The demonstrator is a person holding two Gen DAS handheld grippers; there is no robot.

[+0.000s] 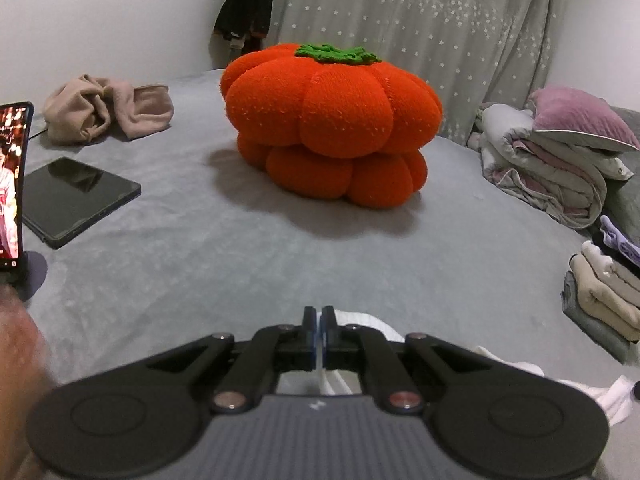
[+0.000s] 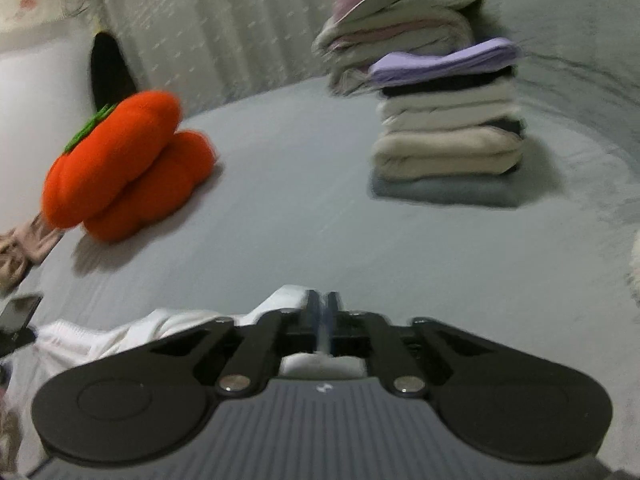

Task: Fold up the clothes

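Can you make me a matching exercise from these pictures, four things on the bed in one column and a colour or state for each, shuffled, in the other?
Things:
1. pumpkin cushion
2. tablet
3. beige garment
4. clothes stack

Descriptions:
A. crumpled, unfolded
B. folded, lilac piece on top
C. orange with a green stalk
D. flat, dark screen

Pairs: 1-C, 2-D, 3-A, 4-B
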